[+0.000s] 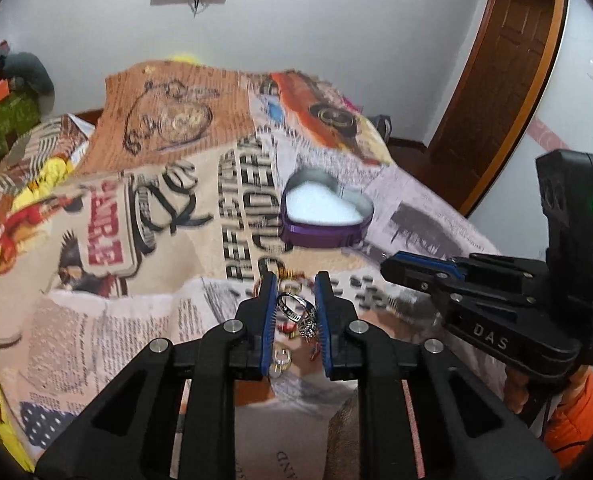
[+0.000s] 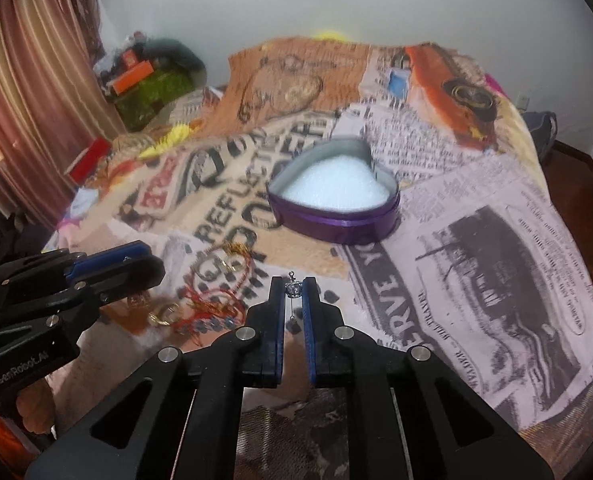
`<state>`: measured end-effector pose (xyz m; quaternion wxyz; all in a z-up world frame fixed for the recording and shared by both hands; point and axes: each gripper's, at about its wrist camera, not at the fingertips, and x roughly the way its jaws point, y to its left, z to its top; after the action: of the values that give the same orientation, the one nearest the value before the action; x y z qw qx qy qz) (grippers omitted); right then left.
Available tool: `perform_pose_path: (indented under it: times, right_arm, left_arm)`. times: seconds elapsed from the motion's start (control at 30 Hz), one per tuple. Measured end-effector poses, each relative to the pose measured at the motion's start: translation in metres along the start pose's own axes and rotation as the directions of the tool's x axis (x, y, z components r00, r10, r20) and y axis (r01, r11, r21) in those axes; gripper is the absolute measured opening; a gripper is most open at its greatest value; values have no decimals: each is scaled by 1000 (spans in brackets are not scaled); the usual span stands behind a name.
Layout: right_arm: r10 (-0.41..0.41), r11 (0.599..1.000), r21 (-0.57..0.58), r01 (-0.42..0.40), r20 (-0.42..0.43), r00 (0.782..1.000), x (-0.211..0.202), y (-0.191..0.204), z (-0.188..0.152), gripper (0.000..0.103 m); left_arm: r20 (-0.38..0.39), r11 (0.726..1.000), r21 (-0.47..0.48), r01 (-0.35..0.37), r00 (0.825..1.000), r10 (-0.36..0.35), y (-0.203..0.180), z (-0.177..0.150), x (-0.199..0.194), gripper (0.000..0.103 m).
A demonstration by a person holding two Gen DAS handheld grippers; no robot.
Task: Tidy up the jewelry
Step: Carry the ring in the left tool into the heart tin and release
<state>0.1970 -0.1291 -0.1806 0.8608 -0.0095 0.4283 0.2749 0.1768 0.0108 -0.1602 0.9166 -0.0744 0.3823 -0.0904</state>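
Purple heart-shaped tin (image 2: 336,216), lid off, sits on the bed beyond both tongs, holding only white foam (image 2: 334,186). Left tongs (image 1: 295,312) clamp silver rings (image 1: 298,312). Right tongs (image 2: 294,300) pinch a small silver pendant (image 2: 294,289); detail indistinct.

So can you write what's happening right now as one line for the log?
left hand-held gripper: shut on rings | right hand-held gripper: shut on small charm | heart-shaped box: open, no jewelry inside
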Motion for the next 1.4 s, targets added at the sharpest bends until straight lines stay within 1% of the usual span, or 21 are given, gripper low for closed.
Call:
perform_pose_path:
  times: [0.17, 0.23, 0.33, 0.53, 0.7, 0.93, 1.1, 1.2, 1.4]
  right_arm:
    - [-20, 1000, 3, 20, 69, 997, -23, 5, 9, 8]
    - [-29, 1000, 8, 28, 97, 995, -30, 6, 13, 8]
    - [-44, 999, 10, 43, 147, 988, -42, 7, 21, 8]
    - [-61, 998, 15, 59, 223, 973, -57, 7, 36, 8]
    - [-77, 997, 20, 74, 258, 963, -59, 3, 45, 8]
    - [-101, 995, 27, 97, 269, 958, -45, -7, 56, 8]
    - [-101, 995, 30, 97, 258, 961, -32, -12, 59, 8]
    - [-102, 995, 31, 98, 235, 966, -19, -16, 60, 8]
    - [-102, 995, 29, 99, 165, 981, 11, -25, 60, 8]
  left_arm:
    - [62, 1000, 21, -9, 998, 8, -6, 16, -13, 18]
    - [91, 999, 39, -29, 996, 25, -9, 23, -17, 18]
    - [124, 998, 54, -37, 992, 30, -12, 33, -20, 18]
    - [165, 998, 59, -38, 986, 28, -12, 53, -19, 18]
    - [178, 998, 55, -24, 984, 14, -10, 68, -10, 18]
    - [164, 998, 63, -12, 986, 1, -9, 81, 13, 18]
    - [122, 998, 59, 5, 993, -12, -5, 87, 36, 18]
    - [97, 998, 59, 1, 995, -7, -4, 87, 50, 18]
    - [41, 998, 61, -1, 999, -1, -2, 83, 77, 18]
